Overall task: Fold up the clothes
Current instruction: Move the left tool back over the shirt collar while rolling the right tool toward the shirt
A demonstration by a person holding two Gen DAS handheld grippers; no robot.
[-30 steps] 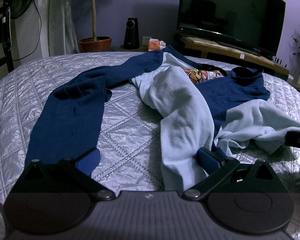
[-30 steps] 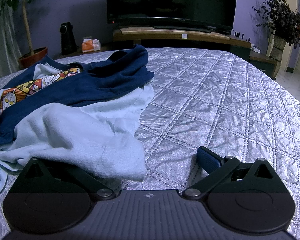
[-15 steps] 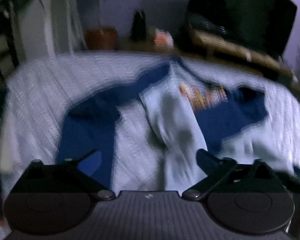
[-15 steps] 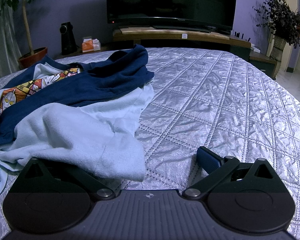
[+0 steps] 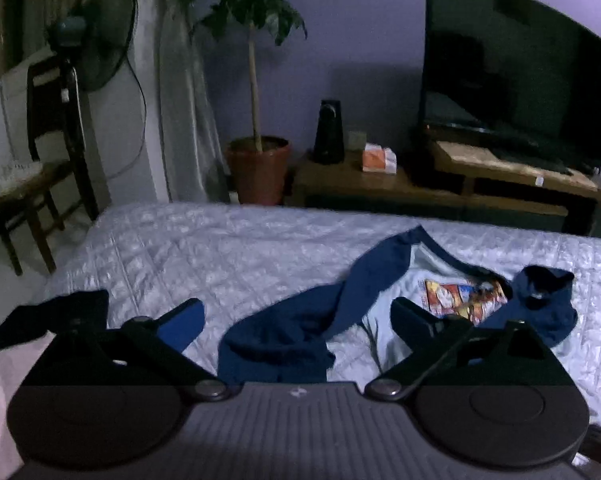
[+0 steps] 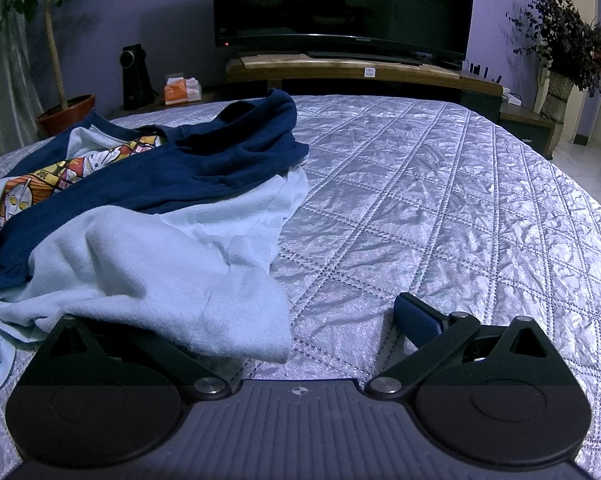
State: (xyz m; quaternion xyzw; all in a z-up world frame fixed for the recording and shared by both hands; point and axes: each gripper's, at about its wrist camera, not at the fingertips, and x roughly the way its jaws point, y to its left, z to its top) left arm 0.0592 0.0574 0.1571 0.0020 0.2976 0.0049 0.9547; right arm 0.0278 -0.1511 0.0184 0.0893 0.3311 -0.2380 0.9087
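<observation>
A navy and pale blue sweatshirt lay crumpled on the silver quilted bedspread, its cartoon print facing up among the folds. From the left wrist view, the garment was spread from the middle of the bed toward its right edge, one navy sleeve bunched toward the near edge. The left gripper was held above the bed with its fingers spread wide and nothing between them; the sleeve lay below the gap.

From the right wrist view, the right gripper sat low near the bed's near edge, its jaws wide apart. A pale blue fold of the garment draped over its left finger, hiding the tip, while the blue-padded right fingertip rested at the bare quilt; whether it touched could not be told. The bed's right half lay bare of clothing.

Beyond the far edge stood a dark television on a wooden stand, a potted tree, a black speaker and an orange tissue box. A standing fan and a wooden chair stood off the far left corner.
</observation>
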